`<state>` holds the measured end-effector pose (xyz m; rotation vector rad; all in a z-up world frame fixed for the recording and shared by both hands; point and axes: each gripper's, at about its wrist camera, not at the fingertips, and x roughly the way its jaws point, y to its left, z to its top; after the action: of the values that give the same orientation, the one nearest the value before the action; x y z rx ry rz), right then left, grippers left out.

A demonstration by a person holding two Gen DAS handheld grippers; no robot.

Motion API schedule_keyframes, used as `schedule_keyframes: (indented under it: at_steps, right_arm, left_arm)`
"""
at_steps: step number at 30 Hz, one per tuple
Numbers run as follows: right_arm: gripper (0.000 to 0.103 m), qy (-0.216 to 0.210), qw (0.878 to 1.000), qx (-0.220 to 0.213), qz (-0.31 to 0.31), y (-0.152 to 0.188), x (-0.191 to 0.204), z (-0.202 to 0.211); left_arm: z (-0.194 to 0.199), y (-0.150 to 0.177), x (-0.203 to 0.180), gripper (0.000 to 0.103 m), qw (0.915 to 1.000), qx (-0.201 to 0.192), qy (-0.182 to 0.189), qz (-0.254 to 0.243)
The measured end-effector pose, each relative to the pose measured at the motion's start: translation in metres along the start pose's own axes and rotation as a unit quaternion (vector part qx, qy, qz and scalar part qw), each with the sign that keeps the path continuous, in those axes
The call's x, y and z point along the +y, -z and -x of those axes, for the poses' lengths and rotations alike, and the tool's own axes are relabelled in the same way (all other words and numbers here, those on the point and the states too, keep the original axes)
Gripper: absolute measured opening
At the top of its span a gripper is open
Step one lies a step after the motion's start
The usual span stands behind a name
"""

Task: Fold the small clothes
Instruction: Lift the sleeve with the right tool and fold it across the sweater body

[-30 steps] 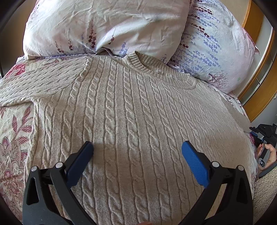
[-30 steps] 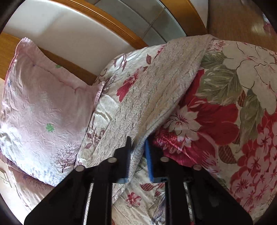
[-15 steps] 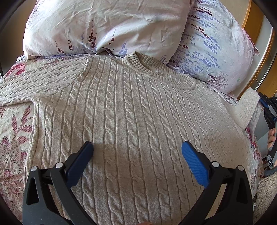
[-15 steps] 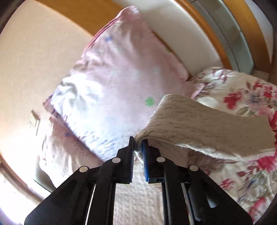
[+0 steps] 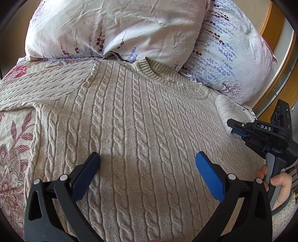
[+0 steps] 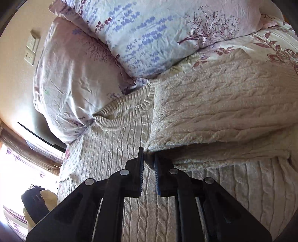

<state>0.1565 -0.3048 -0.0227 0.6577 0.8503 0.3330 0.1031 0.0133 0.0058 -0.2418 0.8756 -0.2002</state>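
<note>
A beige cable-knit sweater (image 5: 134, 121) lies flat on the bed, collar toward the pillows. My left gripper (image 5: 147, 163) is open and empty, hovering over the sweater's lower body. My right gripper (image 6: 149, 158) is shut on the sweater's right sleeve (image 6: 214, 109) and holds it folded over the sweater's body. In the left wrist view the right gripper (image 5: 232, 128) pinches the sleeve cuff (image 5: 227, 109) at the sweater's right shoulder. The left sleeve (image 5: 37, 87) lies stretched out to the left.
Two floral pillows (image 5: 115, 26) (image 5: 229, 54) lie just behind the collar. A floral bedspread (image 5: 13, 149) lies under the sweater. A wooden headboard (image 5: 268, 16) stands at the far right. A wall socket (image 6: 30, 50) shows in the right wrist view.
My right gripper has lifted the right sleeve from the bed's side and carried it inward over the sweater's body. The left gripper has stayed still and open.
</note>
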Motion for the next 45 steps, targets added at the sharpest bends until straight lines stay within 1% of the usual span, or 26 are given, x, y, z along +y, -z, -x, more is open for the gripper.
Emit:
schedule_keyframes:
  at_steps: [1, 2, 3, 4, 5, 6, 8, 9, 11, 12, 13, 16, 17, 19, 23, 25, 28, 30, 32, 35, 38, 40, 42, 45]
  right_arm:
    - [0.031, -0.012, 1.0, 0.012, -0.011, 0.002, -0.002, 0.004]
    - [0.04, -0.023, 0.999, 0.018, -0.022, 0.003, -0.003, 0.01]
    - [0.057, -0.033, 0.999, 0.009, -0.035, 0.004, -0.005, 0.022]
    - [0.067, -0.042, 0.998, -0.013, -0.043, 0.006, -0.008, 0.038]
    - [0.068, -0.047, 0.997, -0.038, -0.049, 0.005, -0.011, 0.052]
    - [0.068, -0.041, 0.995, -0.063, -0.058, 0.004, -0.017, 0.067]
    - [0.068, -0.009, 0.989, -0.108, -0.099, 0.001, -0.037, 0.095]
    - [0.068, 0.012, 0.983, -0.122, -0.134, -0.001, -0.054, 0.106]
    - [0.067, 0.041, 0.967, -0.136, -0.213, -0.003, -0.09, 0.114]
    - [0.063, 0.044, 0.958, -0.143, -0.247, -0.002, -0.107, 0.119]
    - [0.057, 0.049, 0.951, -0.146, -0.269, -0.002, -0.119, 0.12]
    - [0.05, 0.067, 0.939, -0.151, -0.3, -0.004, -0.139, 0.117]
    - [0.047, 0.065, 0.937, -0.152, -0.307, -0.005, -0.143, 0.114]
    - [0.039, 0.06, 0.933, -0.157, -0.32, -0.009, -0.148, 0.107]
    - [0.03, 0.075, 0.926, -0.175, -0.325, -0.012, -0.152, 0.109]
    - [0.015, 0.094, 0.926, -0.178, -0.318, -0.015, -0.151, 0.104]
    - [0.011, 0.104, 0.931, -0.183, -0.298, -0.02, -0.147, 0.101]
    - [0.011, 0.091, 0.936, -0.199, -0.277, -0.026, -0.137, 0.103]
    - [0.011, 0.069, 0.944, -0.217, -0.24, -0.035, -0.116, 0.108]
    - [0.011, 0.012, 0.958, -0.228, -0.171, -0.051, -0.07, 0.11]
    - [0.011, -0.06, 0.97, -0.213, -0.103, -0.062, -0.016, 0.098]
    - [0.011, -0.106, 0.974, -0.189, -0.058, -0.067, 0.023, 0.077]
    - [0.011, -0.148, 0.977, -0.154, -0.023, -0.067, 0.058, 0.05]
    - [0.011, -0.183, 0.979, -0.093, 0.01, -0.059, 0.099, -0.001]
  left_arm:
    - [0.0, 0.0, 0.0, 0.101, 1.0, 0.0, 0.001, 0.001]
    - [0.001, 0.0, 0.0, 0.101, 1.0, 0.0, 0.001, 0.001]
    - [0.001, 0.0, 0.0, 0.101, 1.0, -0.001, 0.002, 0.002]
    - [0.001, 0.0, 0.0, 0.101, 1.0, -0.001, 0.003, 0.003]
    - [0.001, 0.0, 0.0, 0.101, 1.0, -0.001, 0.003, 0.003]
    - [0.001, -0.001, 0.0, 0.101, 1.0, -0.001, 0.003, 0.004]
    - [0.001, -0.001, 0.0, 0.101, 1.0, 0.0, 0.002, 0.003]
    - [0.001, 0.0, 0.0, 0.101, 1.0, 0.0, 0.001, 0.002]
    - [0.002, 0.0, 0.0, 0.101, 1.0, 0.0, 0.001, 0.002]
    - [0.002, 0.0, 0.0, 0.101, 1.0, 0.0, 0.001, 0.002]
    - [0.002, -0.001, 0.0, 0.101, 1.0, -0.001, 0.002, 0.003]
    - [0.002, -0.001, 0.0, 0.101, 1.0, -0.001, 0.004, 0.006]
    - [0.002, -0.001, 0.0, 0.101, 1.0, -0.002, 0.004, 0.006]
    - [0.002, -0.001, 0.0, 0.101, 1.0, -0.001, 0.004, 0.006]
    - [0.002, -0.001, 0.0, 0.101, 1.0, -0.001, 0.004, 0.006]
    - [0.002, -0.001, 0.0, 0.101, 1.0, -0.001, 0.004, 0.005]
    - [0.002, 0.0, 0.0, 0.101, 1.0, -0.001, 0.002, 0.004]
    - [0.002, 0.0, 0.0, 0.101, 1.0, -0.001, 0.002, 0.005]
    - [0.002, 0.0, -0.001, 0.101, 1.0, -0.001, 0.002, 0.005]
    - [0.002, 0.0, -0.001, 0.101, 1.0, -0.001, 0.002, 0.005]
    - [0.003, 0.0, 0.0, 0.101, 1.0, -0.002, 0.006, 0.007]
    - [0.003, -0.001, 0.0, 0.101, 0.9999, -0.003, 0.008, 0.01]
    - [0.004, -0.001, 0.0, 0.101, 0.9999, -0.004, 0.011, 0.012]
    - [0.005, -0.002, 0.002, 0.101, 0.9996, -0.008, 0.021, 0.02]
